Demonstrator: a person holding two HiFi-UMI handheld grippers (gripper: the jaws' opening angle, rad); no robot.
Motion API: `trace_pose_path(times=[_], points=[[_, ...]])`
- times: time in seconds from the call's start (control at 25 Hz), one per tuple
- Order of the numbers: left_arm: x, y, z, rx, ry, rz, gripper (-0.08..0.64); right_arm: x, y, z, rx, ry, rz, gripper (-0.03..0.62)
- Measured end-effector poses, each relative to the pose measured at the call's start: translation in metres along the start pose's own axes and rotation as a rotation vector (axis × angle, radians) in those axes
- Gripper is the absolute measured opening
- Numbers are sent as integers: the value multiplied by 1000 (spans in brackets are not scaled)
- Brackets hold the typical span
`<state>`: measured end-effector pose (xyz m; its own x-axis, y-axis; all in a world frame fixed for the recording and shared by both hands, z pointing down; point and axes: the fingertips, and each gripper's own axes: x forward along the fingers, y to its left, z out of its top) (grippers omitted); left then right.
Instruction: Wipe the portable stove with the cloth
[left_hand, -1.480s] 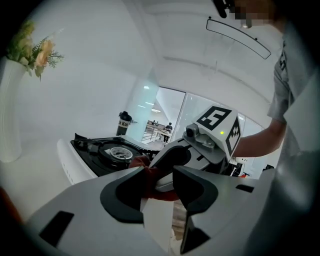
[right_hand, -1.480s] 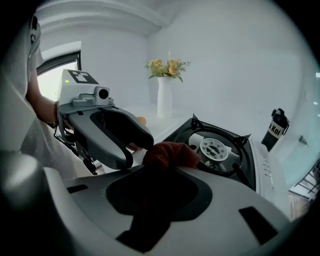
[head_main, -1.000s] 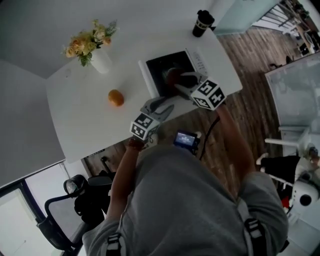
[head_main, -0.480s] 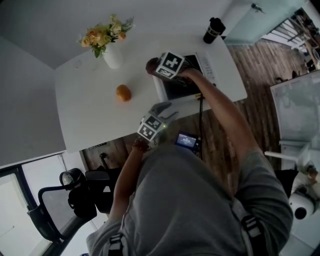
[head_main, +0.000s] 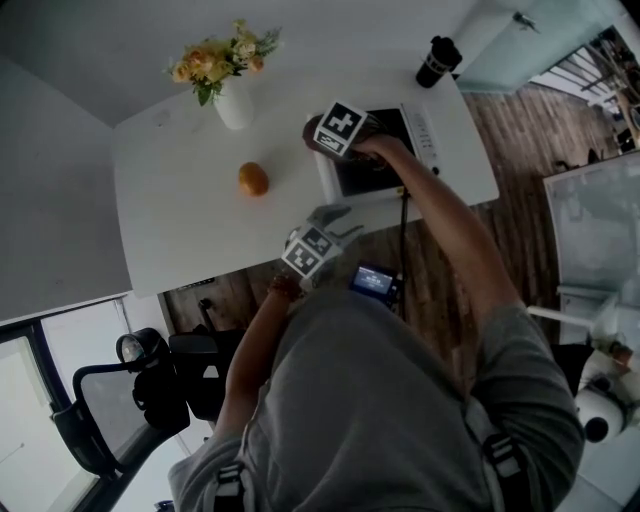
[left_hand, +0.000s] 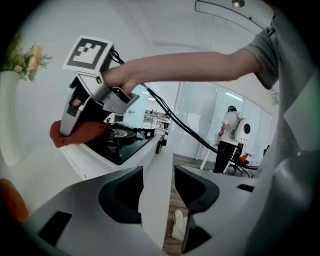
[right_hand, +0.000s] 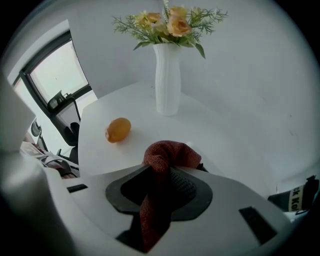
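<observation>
The portable stove (head_main: 355, 178), white with a black glass top, stands at the table's right end. My right gripper (head_main: 318, 135) hangs over its left edge, pointing steeply down, shut on a rust-red cloth (head_main: 308, 130). In the right gripper view the cloth (right_hand: 167, 155) bunches between the shut jaws of that gripper (right_hand: 162, 187). The left gripper view shows the stove (left_hand: 117, 142), with the cloth (left_hand: 75, 134) at its near corner. My left gripper (head_main: 335, 215) hovers at the table's front edge. Its jaws (left_hand: 157, 187) have just been opening and stand open with nothing between them.
On the white table (head_main: 180, 220) lie an orange (head_main: 253, 179) and a white vase of flowers (head_main: 235, 100) at the back. A dark tumbler (head_main: 437, 62) stands behind the stove. An office chair (head_main: 130, 390) is below the table's front edge. A person (left_hand: 230, 135) stands far off.
My right gripper has carried the cloth from the stove's near side to its left edge and tipped downward. The left gripper has sunk a little and its jaws have widened.
</observation>
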<state>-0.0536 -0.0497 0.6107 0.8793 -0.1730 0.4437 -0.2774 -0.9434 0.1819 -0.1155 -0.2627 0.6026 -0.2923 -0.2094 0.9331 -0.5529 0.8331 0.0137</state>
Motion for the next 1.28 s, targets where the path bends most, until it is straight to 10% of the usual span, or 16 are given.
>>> trace_pose_path(times=[1.08,1.28], points=[[-2,-5,-1,19,6,-65,221,-16,115,-58,-164,241,245,109],[-20,1,6,41,-24,-50,225,-34,107,-47,-100,70,259,110]])
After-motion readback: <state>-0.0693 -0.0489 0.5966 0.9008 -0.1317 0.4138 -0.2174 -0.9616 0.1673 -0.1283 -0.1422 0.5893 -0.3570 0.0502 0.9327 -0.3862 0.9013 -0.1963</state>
